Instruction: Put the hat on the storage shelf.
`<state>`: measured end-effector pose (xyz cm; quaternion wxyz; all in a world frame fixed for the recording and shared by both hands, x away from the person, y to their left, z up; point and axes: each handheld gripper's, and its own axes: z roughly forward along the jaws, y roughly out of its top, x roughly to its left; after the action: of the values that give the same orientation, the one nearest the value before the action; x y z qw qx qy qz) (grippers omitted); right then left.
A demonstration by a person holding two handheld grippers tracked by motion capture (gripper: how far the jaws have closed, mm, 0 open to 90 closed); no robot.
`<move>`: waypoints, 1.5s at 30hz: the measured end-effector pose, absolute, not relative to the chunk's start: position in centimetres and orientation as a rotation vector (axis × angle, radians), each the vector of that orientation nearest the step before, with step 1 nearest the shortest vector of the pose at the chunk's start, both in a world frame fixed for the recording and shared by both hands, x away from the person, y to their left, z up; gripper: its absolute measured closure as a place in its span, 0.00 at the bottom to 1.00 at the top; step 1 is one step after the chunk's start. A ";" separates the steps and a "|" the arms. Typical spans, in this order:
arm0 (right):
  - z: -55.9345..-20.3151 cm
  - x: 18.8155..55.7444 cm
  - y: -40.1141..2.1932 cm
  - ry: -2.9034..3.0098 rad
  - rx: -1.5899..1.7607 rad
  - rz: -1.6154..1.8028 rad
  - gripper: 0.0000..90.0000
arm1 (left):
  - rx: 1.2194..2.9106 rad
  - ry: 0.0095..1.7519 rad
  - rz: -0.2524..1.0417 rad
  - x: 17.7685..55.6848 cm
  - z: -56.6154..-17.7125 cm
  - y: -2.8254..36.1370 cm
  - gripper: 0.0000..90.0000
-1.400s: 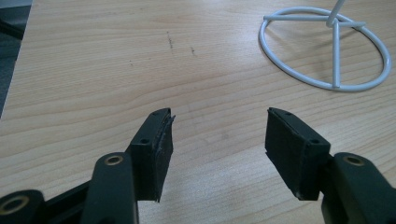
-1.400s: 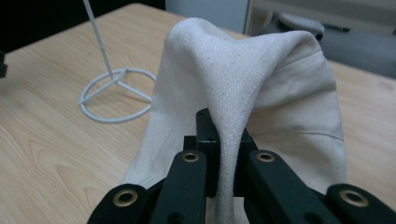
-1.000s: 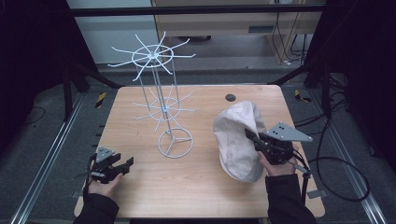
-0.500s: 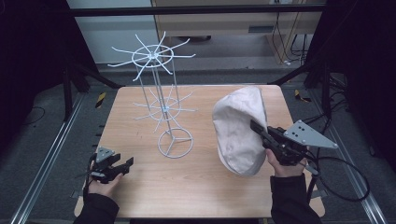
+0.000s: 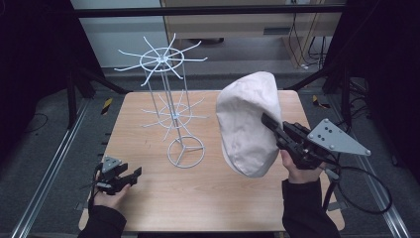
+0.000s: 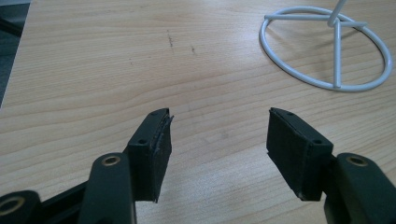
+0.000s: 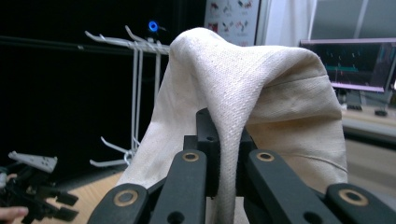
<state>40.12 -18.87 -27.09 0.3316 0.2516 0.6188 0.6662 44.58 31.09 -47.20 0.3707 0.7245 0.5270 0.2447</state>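
Two tools work over one wooden counter (image 5: 148,119). At the near left corner, the left tool (image 5: 130,174) rests low over the counter in the person's left hand (image 5: 110,198), its jaws spread wide with nothing between them; the left gripper view shows bare wood grain in the gap. Just ahead of it, toward the middle, stands a white wire rack (image 5: 171,106) on a ring base (image 5: 185,151), with two tiers of spoke-like hooks, none of which carries anything. To the right of the rack hangs a cream cloth hat (image 5: 247,124), lifted clear of the counter, though its lowest edge may just brush the wood; the high view does not settle that. The right tool (image 5: 270,124) is clamped on a fold of the hat's fabric, jaws almost together, as the right gripper view shows. The right hand (image 5: 297,171) holds it at the counter's right side.
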 end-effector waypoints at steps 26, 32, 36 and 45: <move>-21.4 40.5 -15.0 1.514 0.503 1.844 0.98 | 1.862 1.348 0.623 44.6 -47.2 31.1 0.44; -20.2 40.5 -13.4 1.513 0.461 1.872 0.98 | 1.861 1.353 0.623 44.6 -47.2 31.2 0.44; -19.7 40.9 -12.2 1.524 0.447 1.879 0.98 | 1.863 1.352 0.628 44.6 -47.2 31.3 0.44; -20.1 41.9 -9.4 1.605 0.433 1.856 0.98 | 1.864 1.351 0.631 44.6 -47.3 31.3 0.44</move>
<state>41.92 -9.45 -20.06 0.3194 0.1646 0.6104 0.7060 44.62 31.29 -47.25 0.3685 0.7258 0.5264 0.2456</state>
